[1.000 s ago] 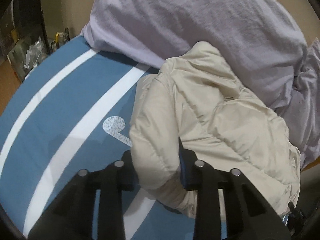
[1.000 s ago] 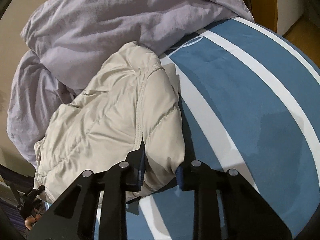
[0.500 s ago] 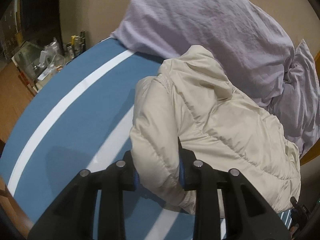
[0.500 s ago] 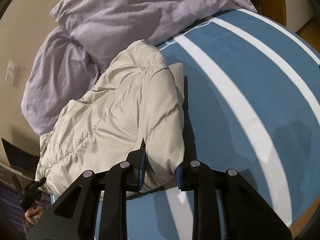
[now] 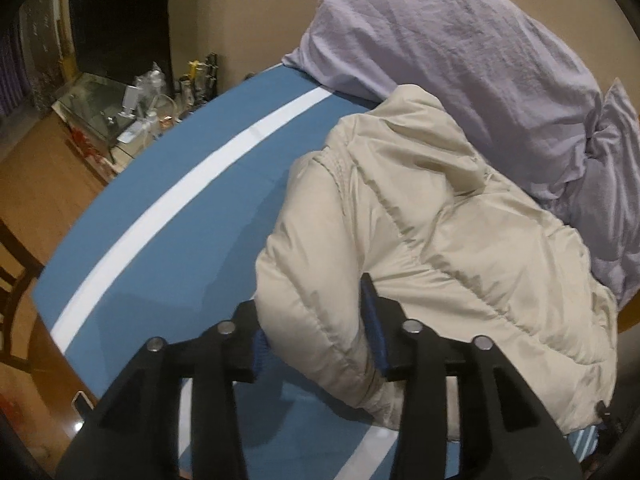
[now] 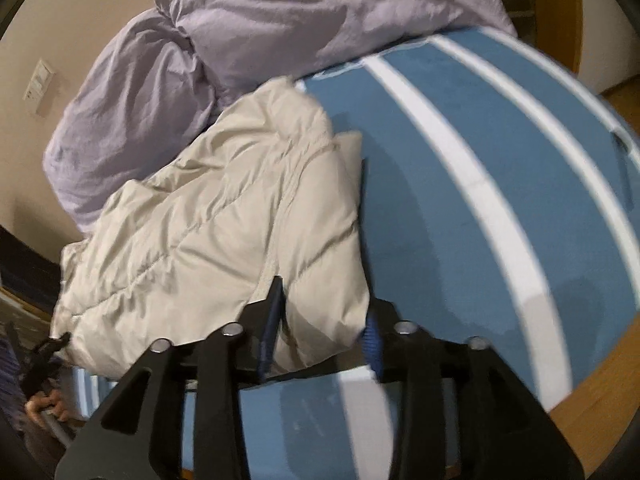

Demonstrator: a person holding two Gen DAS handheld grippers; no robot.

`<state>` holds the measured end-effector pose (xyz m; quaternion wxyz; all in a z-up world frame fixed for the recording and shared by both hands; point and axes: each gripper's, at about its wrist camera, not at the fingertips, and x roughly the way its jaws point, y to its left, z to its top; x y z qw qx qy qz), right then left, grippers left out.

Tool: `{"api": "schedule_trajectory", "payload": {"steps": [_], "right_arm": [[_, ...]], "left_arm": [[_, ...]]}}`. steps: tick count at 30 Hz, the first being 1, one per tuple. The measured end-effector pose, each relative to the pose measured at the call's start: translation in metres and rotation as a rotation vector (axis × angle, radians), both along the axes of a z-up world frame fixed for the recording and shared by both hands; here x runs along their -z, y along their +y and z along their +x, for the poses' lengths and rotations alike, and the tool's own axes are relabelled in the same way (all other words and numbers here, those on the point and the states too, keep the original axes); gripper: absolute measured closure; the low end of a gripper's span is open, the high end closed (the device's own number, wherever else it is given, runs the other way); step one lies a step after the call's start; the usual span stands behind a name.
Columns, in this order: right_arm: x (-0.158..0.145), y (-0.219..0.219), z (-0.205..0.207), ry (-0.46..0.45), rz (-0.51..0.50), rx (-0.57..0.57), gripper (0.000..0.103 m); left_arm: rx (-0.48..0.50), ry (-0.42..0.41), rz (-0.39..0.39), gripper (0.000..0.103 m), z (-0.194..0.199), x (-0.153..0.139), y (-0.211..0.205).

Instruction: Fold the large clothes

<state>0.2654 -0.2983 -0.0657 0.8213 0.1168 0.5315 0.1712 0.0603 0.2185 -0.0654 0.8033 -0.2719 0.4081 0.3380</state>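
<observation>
A cream puffer jacket (image 5: 440, 240) lies bunched on a blue bed cover with white stripes (image 5: 180, 220). In the left wrist view my left gripper (image 5: 316, 336) straddles a puffy fold at the jacket's near edge. Its jaws are opening and the fold still fills the gap. In the right wrist view the jacket (image 6: 208, 232) spreads to the left over the blue cover (image 6: 460, 208). My right gripper (image 6: 322, 332) straddles the jacket's near corner, its jaws also opening with the fabric still between them.
A crumpled lilac duvet (image 5: 440, 40) is heaped against the wall behind the jacket, also in the right wrist view (image 6: 280, 20). A cluttered glass table (image 5: 132, 108) and a dark wooden chair (image 5: 16, 292) stand beside the bed. A person's hand (image 6: 44, 404) shows at lower left.
Both grippers' jaws have spread wider around the jacket folds they were pinching. Both hands have carried the jacket across the bed, bringing the bed's edges and the floor into view.
</observation>
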Motion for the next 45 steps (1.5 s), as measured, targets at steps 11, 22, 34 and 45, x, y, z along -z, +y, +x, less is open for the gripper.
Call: {"api": "schedule_trajectory", "payload": {"steps": [11, 22, 34, 45], "right_arm": [[-0.050, 0.041, 0.002, -0.237, -0.134, -0.118, 0.039], [-0.023, 0.141, -0.030, -0.209, -0.146, -0.370, 0.038], [0.005, 0.140, -0.050, -0.165, -0.223, -0.358, 0.035], [0.029, 0.143, -0.047, -0.155, -0.248, -0.391, 0.034]], "left_arm": [[-0.051, 0.011, -0.057, 0.015, -0.003, 0.013, 0.005], [-0.110, -0.019, -0.145, 0.012, 0.006, 0.027, 0.012], [-0.176, -0.114, -0.242, 0.022, 0.010, 0.036, 0.017], [-0.118, -0.197, -0.218, 0.072, 0.017, 0.003, 0.010]]}}
